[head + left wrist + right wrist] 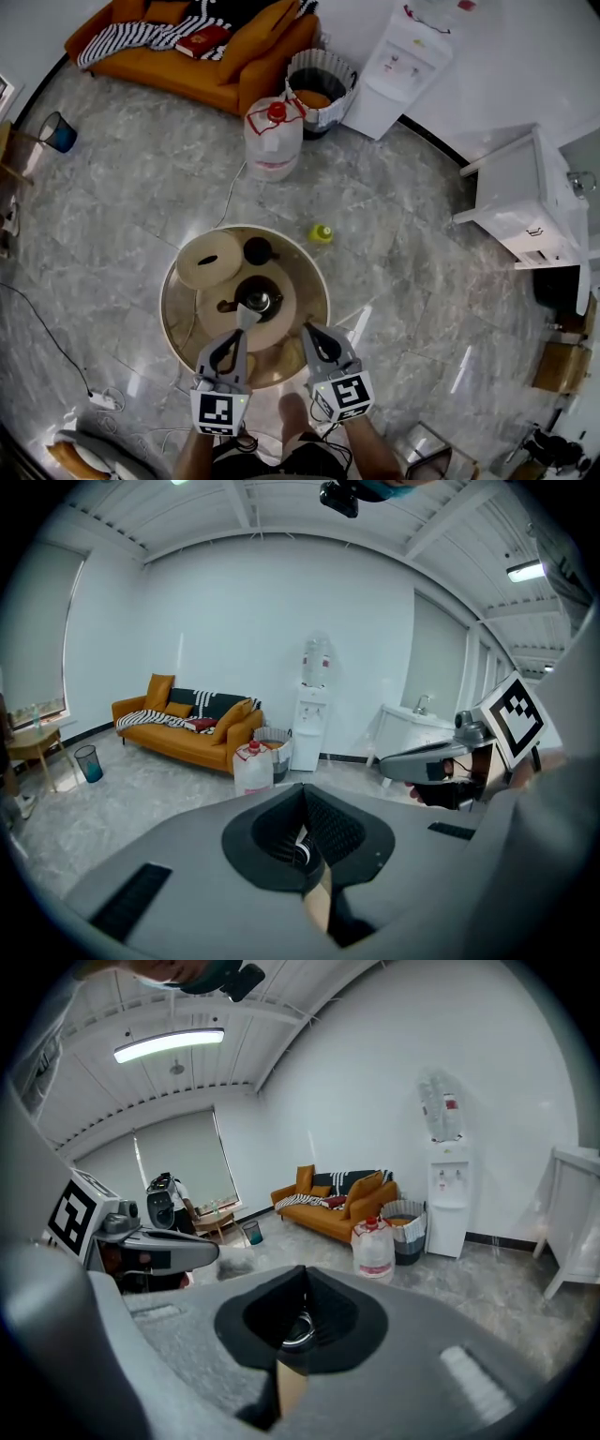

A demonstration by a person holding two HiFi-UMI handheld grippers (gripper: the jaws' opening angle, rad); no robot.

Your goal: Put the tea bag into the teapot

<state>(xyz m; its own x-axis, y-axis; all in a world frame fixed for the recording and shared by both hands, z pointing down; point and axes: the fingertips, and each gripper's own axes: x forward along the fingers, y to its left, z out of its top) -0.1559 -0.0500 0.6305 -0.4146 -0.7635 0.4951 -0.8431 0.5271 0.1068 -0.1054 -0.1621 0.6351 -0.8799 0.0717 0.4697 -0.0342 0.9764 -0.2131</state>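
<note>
A dark teapot (256, 302) with a shiny lid stands on a round wooden tray (216, 323) on a low round table (314, 286). My left gripper (246, 319) hangs just at the pot's near side, jaws shut. My right gripper (307, 328) is to the pot's right, over the table rim, and its jaws also meet. In the left gripper view, the shut left gripper (302, 789) hides most of the scene, and only the teapot lid (302, 853) glints through the gap behind the jaws. The right gripper (302, 1271) likewise shows just the teapot lid (298, 1330). I cannot make out a tea bag.
A beige round lid (209, 260) and a small dark pot (258, 250) sit at the table's far side. On the floor beyond are a yellow object (322, 232), a water jug (273, 139), a basket (321, 86), an orange sofa (192, 47) and a white cabinet (525, 202).
</note>
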